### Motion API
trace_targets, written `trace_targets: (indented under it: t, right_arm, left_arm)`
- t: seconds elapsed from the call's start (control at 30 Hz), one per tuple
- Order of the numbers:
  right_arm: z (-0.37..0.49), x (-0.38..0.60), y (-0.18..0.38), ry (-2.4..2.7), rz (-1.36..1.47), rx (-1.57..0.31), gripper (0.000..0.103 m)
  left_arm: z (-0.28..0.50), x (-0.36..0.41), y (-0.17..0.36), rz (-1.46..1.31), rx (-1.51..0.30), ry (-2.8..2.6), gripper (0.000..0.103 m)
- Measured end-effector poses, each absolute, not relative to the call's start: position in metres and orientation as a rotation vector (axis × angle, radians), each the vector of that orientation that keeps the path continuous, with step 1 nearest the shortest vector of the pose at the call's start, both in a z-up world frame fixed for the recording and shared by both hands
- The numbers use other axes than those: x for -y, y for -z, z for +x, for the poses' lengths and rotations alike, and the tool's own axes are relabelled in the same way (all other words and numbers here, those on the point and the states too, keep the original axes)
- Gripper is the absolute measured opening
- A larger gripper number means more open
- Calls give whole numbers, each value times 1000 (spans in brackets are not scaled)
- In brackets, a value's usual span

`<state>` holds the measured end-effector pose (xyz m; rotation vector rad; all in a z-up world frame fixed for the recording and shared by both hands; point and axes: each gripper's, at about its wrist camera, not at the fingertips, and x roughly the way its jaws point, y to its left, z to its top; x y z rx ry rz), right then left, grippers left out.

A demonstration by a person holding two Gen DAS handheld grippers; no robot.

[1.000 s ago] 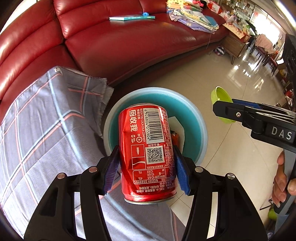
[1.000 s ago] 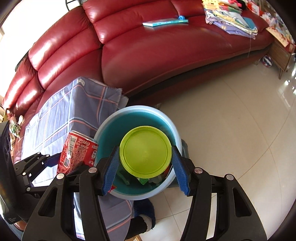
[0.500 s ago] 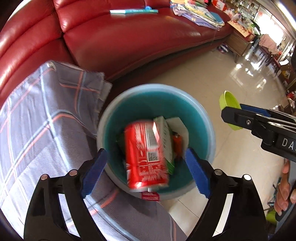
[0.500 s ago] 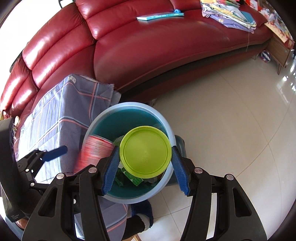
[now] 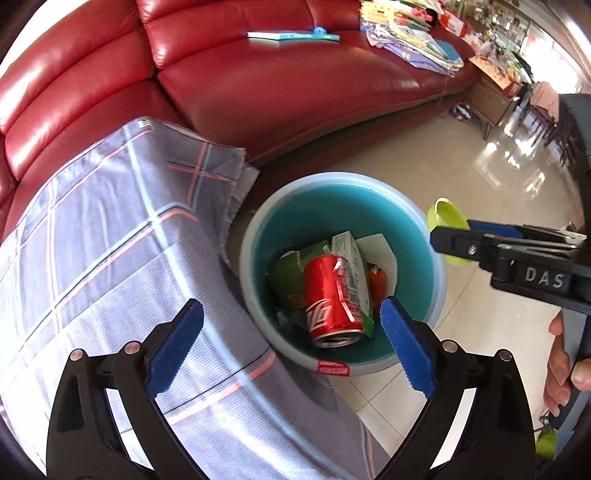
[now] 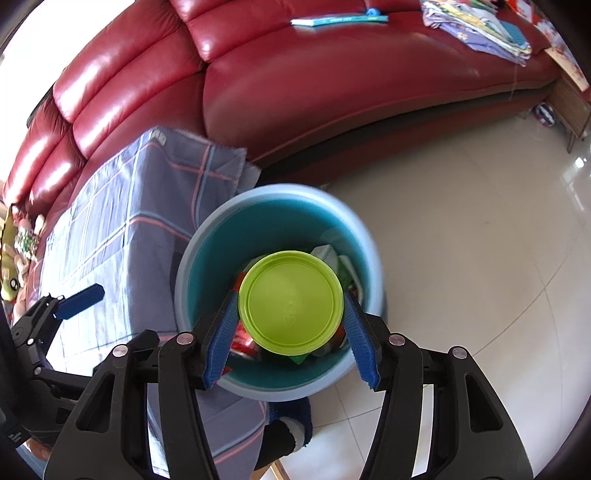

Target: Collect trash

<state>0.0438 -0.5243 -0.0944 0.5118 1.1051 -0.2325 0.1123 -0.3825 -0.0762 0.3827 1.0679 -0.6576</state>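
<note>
**A:** Left tongs (image 5: 291, 354) hanging over the blue bin (image 5: 436, 258), jaws opening wide, nothing between the pads. Red can (image 5: 330, 299) lying on its side inside the bin, resting on green and white cartons (image 5: 351, 254). Bin standing on the tiled floor (image 5: 480, 177), just beside a surface draped in a checked grey cloth (image 5: 110, 229).

**B:** Seeing the same from the other side. Right tongs (image 6: 290, 317) clamping a lime-green cup (image 6: 290, 301), pads pressing on both sides of it, bottom of the cup facing the camera. Hanging right above the bin's opening (image 6: 207, 236), covering most of the trash inside. Bit of red can (image 6: 243, 341) peeking out under the cup.

**A:** Red leather sofa (image 5: 277, 81) sitting behind it all, with a book (image 5: 291, 36) and a pile of folded clothes (image 5: 413, 44) on the seat.
</note>
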Motion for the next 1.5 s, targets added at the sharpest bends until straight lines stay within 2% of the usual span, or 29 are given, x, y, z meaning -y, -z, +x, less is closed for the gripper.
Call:
trace_targets:
  t: [0.03, 0.07, 0.1, 0.2, 0.27, 0.4, 1.0, 1.5]
  right_arm:
    - [45, 522, 96, 215, 529, -1116, 58]
    - [47, 521, 99, 195, 551, -1133, 64]
    - [48, 519, 101, 188, 564, -1145, 76]
    - [47, 511, 97, 188, 548, -1138, 79]
    - [45, 508, 93, 183, 547, -1128, 89]
    - [38, 497, 78, 191, 501, -1101, 99]
    - [-10, 418, 18, 280, 167, -1056, 99]
    - [-47, 372, -3, 288, 99, -1026, 99]
  left_arm:
    - [112, 379, 76, 382, -1069, 646, 93]
    - [111, 376, 76, 386, -1070, 643, 93]
    - [111, 374, 75, 390, -1069, 639, 93]
    - [109, 365, 72, 381, -1066, 632, 93]
    - [107, 358, 69, 365, -1071, 634, 93]
    - [102, 342, 61, 343, -1084, 602, 96]
    - [63, 265, 8, 239, -965, 527, 96]
    - [29, 219, -14, 190, -893, 486, 96]
